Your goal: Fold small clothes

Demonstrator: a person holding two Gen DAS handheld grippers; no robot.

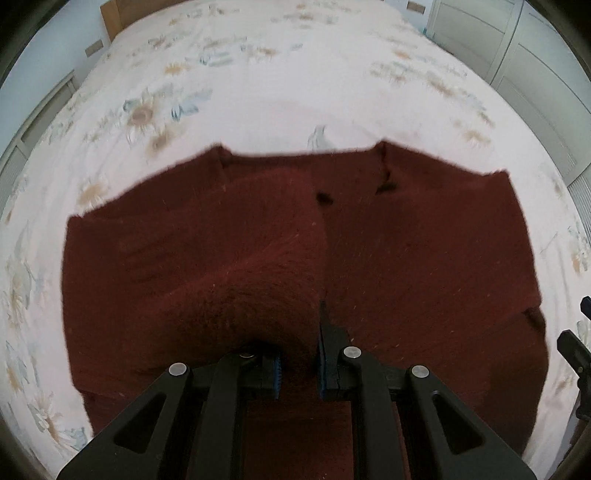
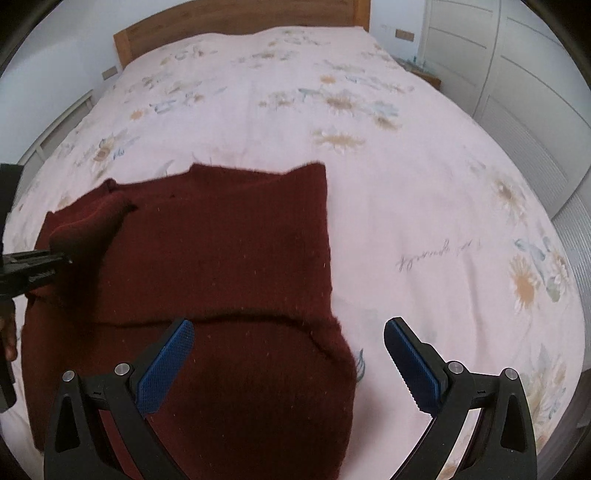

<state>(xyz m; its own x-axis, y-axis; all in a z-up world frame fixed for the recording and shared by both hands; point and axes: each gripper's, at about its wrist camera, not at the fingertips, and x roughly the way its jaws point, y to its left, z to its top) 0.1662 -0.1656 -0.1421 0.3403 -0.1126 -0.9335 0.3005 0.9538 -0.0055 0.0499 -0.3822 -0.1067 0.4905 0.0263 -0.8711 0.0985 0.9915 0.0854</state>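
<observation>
A dark red knitted sweater (image 1: 424, 258) lies flat on the bed, its right side folded in to a straight edge (image 2: 327, 236). My left gripper (image 1: 299, 354) is shut on the sweater's sleeve (image 1: 258, 288), which rises in a thick fold from the left and drapes over the left finger. In the right wrist view the same left gripper (image 2: 61, 260) pinches that sleeve (image 2: 88, 221) above the sweater's (image 2: 221, 240) left part. My right gripper (image 2: 288, 325) hangs open over the sweater's near right corner, with nothing between its blue pads (image 2: 166, 365).
A pale floral bedspread (image 2: 443, 203) covers the whole bed around the sweater. A wooden headboard (image 2: 240, 22) stands at the far end and white wardrobe doors (image 2: 517, 74) to the right. A hand (image 2: 7, 332) shows at the left edge.
</observation>
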